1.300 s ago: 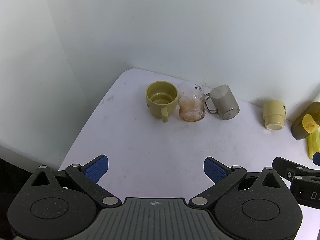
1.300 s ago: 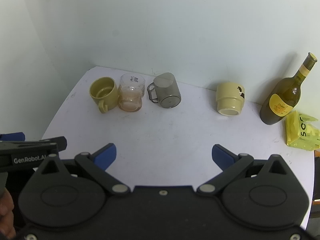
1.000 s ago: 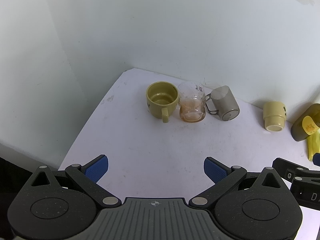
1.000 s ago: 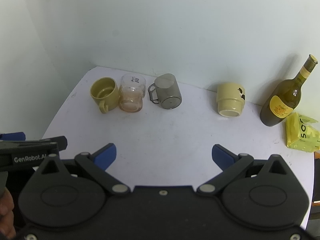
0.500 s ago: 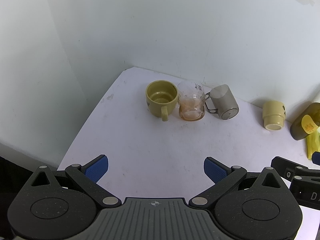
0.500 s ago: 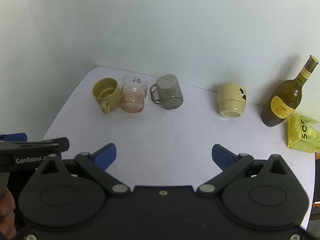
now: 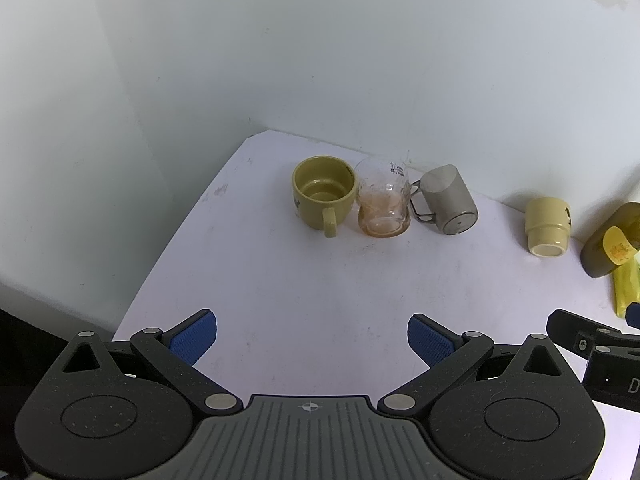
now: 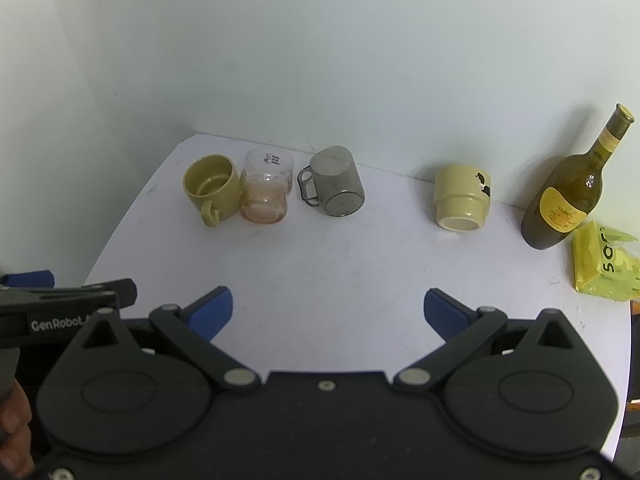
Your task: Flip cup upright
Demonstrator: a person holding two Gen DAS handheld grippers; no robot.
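Note:
A pale yellow cup (image 8: 462, 199) stands upside down on the white table (image 8: 340, 264), also in the left wrist view (image 7: 547, 226). A grey translucent mug (image 8: 336, 192) (image 7: 448, 205) stands upside down too. An olive mug (image 8: 212, 188) (image 7: 323, 194) and a clear glass cup (image 8: 266, 190) (image 7: 383, 208) stand upright beside it. My right gripper (image 8: 328, 312) is open and empty, well short of the cups. My left gripper (image 7: 312, 338) is open and empty, near the table's front edge.
A green wine bottle (image 8: 568, 192) (image 7: 612, 240) and a yellow packet (image 8: 600, 266) stand at the right. White walls close the back and left. The table's left edge (image 7: 160, 256) drops off.
Both grippers have crept slightly forward; the right view has shifted a little, so the cups sit slightly further right. Nothing was grasped.

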